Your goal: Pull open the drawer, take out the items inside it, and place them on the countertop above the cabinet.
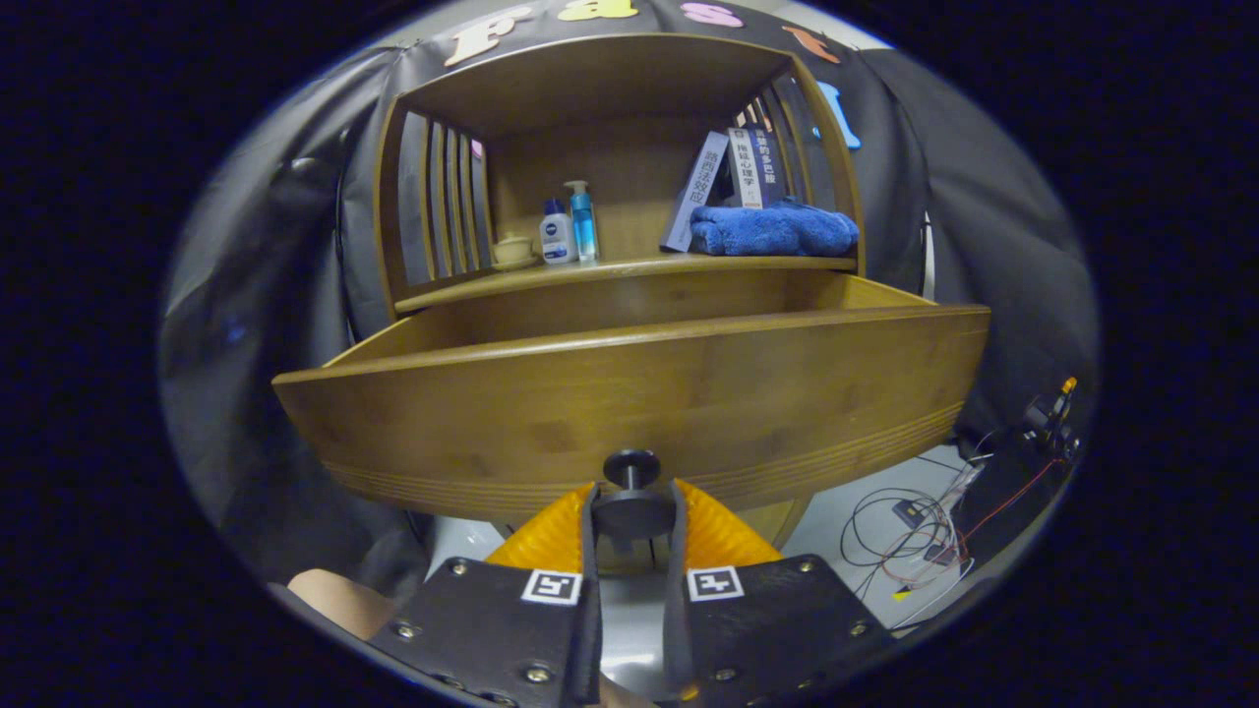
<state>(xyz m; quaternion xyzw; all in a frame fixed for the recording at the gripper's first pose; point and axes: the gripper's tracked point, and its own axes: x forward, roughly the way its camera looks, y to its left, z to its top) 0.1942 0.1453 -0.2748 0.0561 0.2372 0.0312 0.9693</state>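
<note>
At the drawer's point(629, 393) lower front edge, the gripper point(632, 506) is clenching the dark knob point(631, 492) between both fingers; the drawer is standing pulled open.

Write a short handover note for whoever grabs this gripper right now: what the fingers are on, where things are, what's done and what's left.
Gripper: fingers closed on the round dark knob of the brown wooden drawer, one on each side.
Drawer: pulled well out of the wooden cabinet. Its front panel hides the inside, so what it holds cannot be told.
Countertop above the drawer carries a small cream cup, a white bottle, a blue pump bottle, leaning books and a folded blue towel.
Done: drawer opened.
Left: release the knob, lift over the front, take the items out and place them on the countertop.
</note>
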